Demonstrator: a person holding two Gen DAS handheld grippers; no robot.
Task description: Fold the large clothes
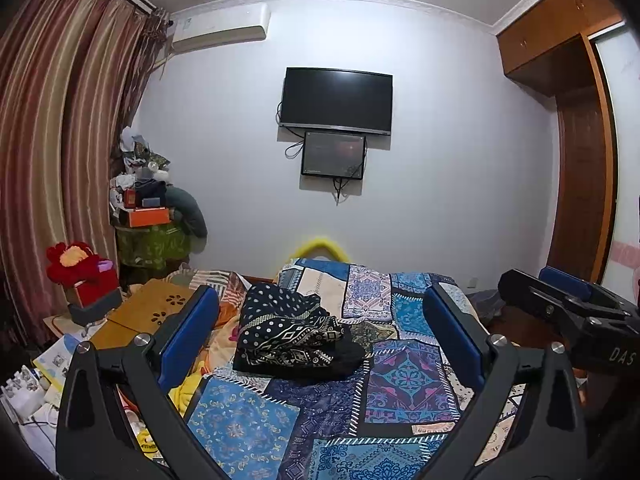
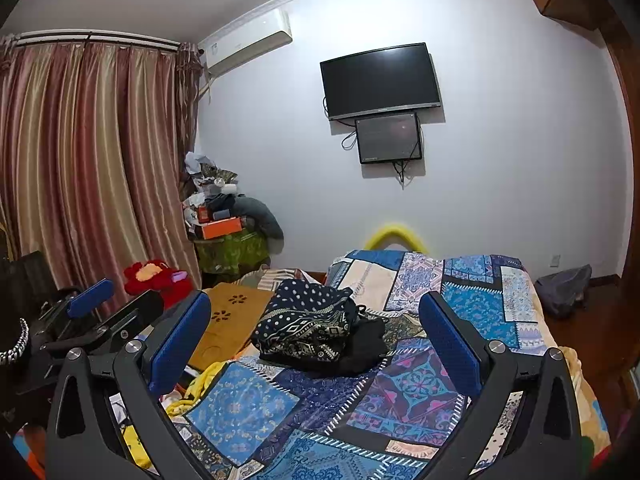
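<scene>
Looking down the bed (image 1: 404,384) from above its near end, I hold both grippers apart and empty: my left gripper (image 1: 320,320) has its blue pads spread wide with nothing between them, and my right gripper (image 2: 316,332) stands the same way. The dark patterned garment (image 1: 288,332) lies as a thick folded bundle on the patchwork bedspread (image 2: 408,384), well ahead of both grippers, with a plain black piece (image 2: 364,348) tucked under its right side. As far as I can judge, this garment is already folded down, though its top layers sit a bit rumpled and uneven; whether more clothes wait to be folded I cannot tell.

For room, the bedspread between me and the bundle is open and flat, good for spreading cloth. The bed's left edge is crowded: a yellow cloth (image 2: 200,384) spills over it, and a brown low tabletop (image 1: 148,316) sits just beside the bundle. The right edge drops to bare floor with a grey bag (image 2: 564,288) near the wall, so I would judge that side the freer one.
</scene>
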